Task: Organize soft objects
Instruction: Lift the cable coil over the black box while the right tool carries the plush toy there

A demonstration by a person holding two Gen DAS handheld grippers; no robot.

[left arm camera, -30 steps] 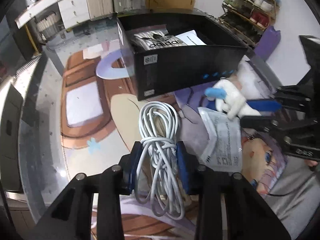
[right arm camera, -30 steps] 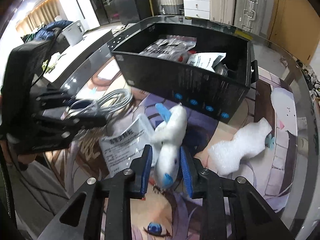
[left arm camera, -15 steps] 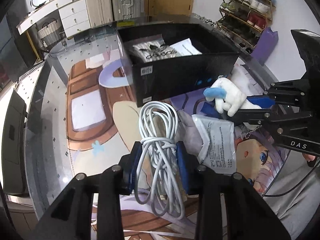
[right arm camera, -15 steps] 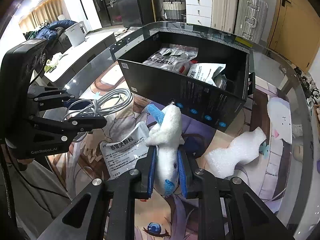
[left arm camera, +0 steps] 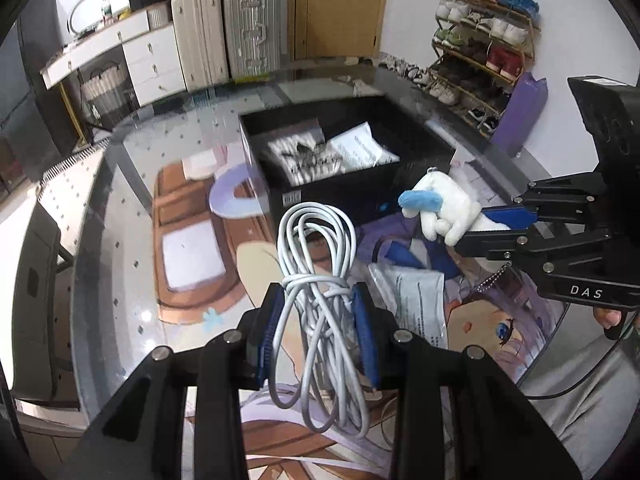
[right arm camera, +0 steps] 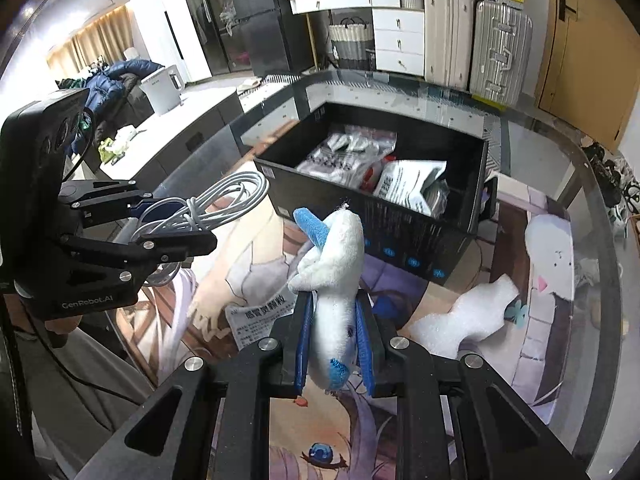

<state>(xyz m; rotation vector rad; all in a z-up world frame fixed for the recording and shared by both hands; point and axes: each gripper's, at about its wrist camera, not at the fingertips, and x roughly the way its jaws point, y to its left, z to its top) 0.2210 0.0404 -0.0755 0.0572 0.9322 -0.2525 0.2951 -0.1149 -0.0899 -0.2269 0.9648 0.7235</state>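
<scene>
Left gripper (left arm camera: pixel 318 326) is clamped on a bundled white cable (left arm camera: pixel 320 280), blue pads squeezing the knotted middle, loops hanging off the glass table (left arm camera: pixel 120 280) w/ the anime mat. Next over, a printed pouch (right arm camera: pixel 260 316) lies flat on the mat btw the two tools. Right gripper (right arm camera: pixel 334 344) is closed tight on a white plush toy (right arm camera: pixel 336 272) w/ a blue fin, held in the air in front of the black box (right arm camera: pixel 400 236), which already has packets inside. Far right, a white foam piece (right arm camera: pixel 464 312) sits beside the box.
</scene>
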